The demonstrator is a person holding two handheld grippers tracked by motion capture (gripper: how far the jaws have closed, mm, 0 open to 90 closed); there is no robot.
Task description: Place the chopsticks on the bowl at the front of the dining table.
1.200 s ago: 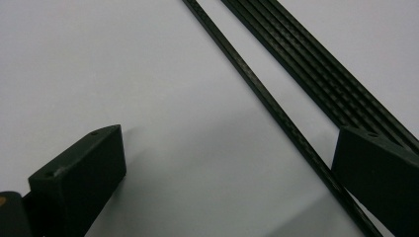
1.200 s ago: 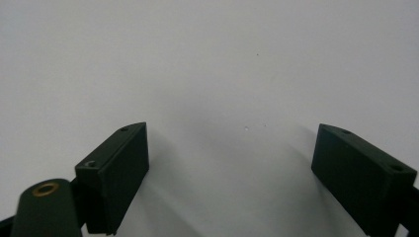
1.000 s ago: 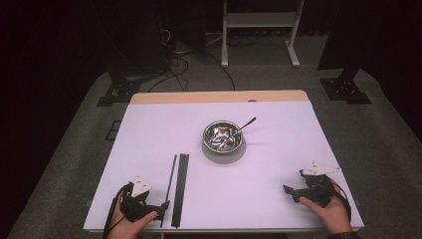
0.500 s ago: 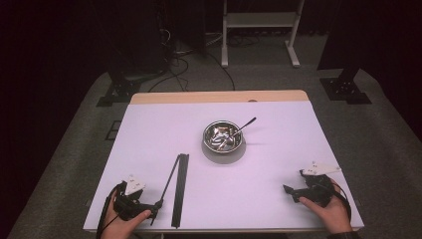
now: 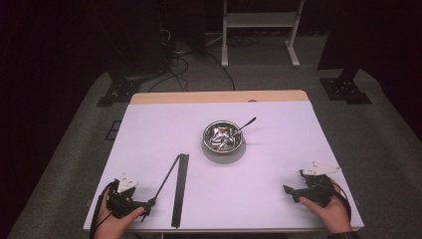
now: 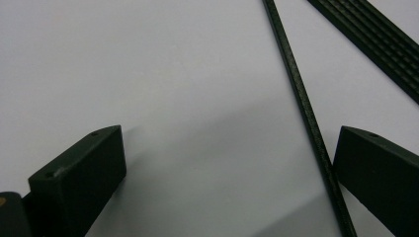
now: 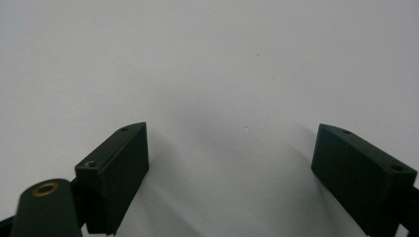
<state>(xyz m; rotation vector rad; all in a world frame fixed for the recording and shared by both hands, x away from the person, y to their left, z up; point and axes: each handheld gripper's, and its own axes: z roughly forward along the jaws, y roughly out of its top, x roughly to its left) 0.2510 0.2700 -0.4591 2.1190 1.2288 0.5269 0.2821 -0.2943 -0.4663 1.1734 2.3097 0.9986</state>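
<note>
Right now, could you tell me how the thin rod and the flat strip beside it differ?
The rod is thin and slanted; the strip is wider, ridged on top, and runs nearly straight toward the person. The rod's near end lies between the open jaws of the left gripper; the strip lies clear of it. Both are black, long, and flat on the table.

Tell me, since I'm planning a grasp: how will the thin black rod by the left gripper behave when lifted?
The thin black rod looks long and slender, so probably light and apt to pivot if gripped near its end. It lies flat on the table, so pinching it may be fiddly.
</note>
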